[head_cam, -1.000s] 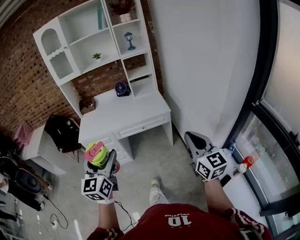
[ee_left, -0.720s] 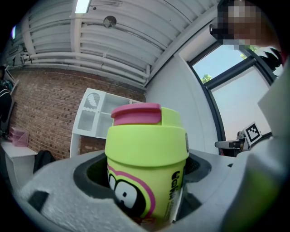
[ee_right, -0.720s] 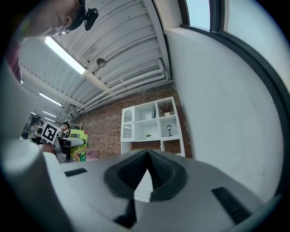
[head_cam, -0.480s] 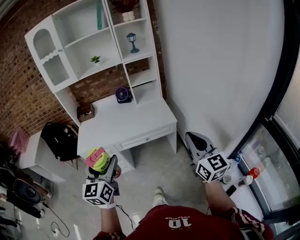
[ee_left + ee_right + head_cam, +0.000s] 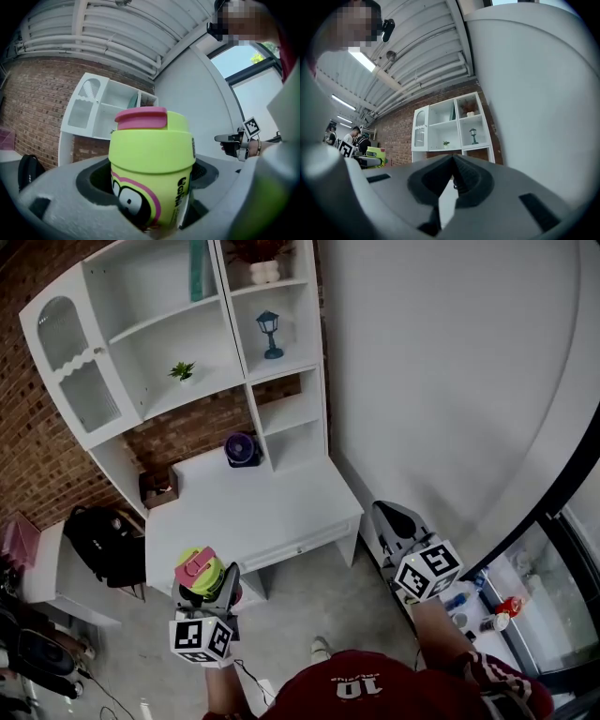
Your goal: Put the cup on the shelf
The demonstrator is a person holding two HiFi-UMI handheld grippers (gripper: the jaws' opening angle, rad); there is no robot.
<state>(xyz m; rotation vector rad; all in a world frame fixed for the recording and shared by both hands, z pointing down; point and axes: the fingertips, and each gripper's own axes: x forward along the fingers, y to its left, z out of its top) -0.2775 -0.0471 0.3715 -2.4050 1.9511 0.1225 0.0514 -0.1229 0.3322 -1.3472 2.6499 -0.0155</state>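
Left gripper view: the left hand-held gripper (image 5: 148, 206) clamps the upright yellow-green, pink-lidded cup (image 5: 152, 154) between its jaws. The right hand-held gripper (image 5: 452, 174) has its jaws together, holding nothing. Ahead, well apart from the cup, the white shelf (image 5: 171, 319) stands over the surface (image 5: 253, 512).

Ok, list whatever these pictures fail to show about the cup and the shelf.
- Cup base: left gripper view, sunk between the left gripper's jaws.
- Shelf top row: head view, cut by the upper edge.
- Brown item on the desk: head view, too small to identify.
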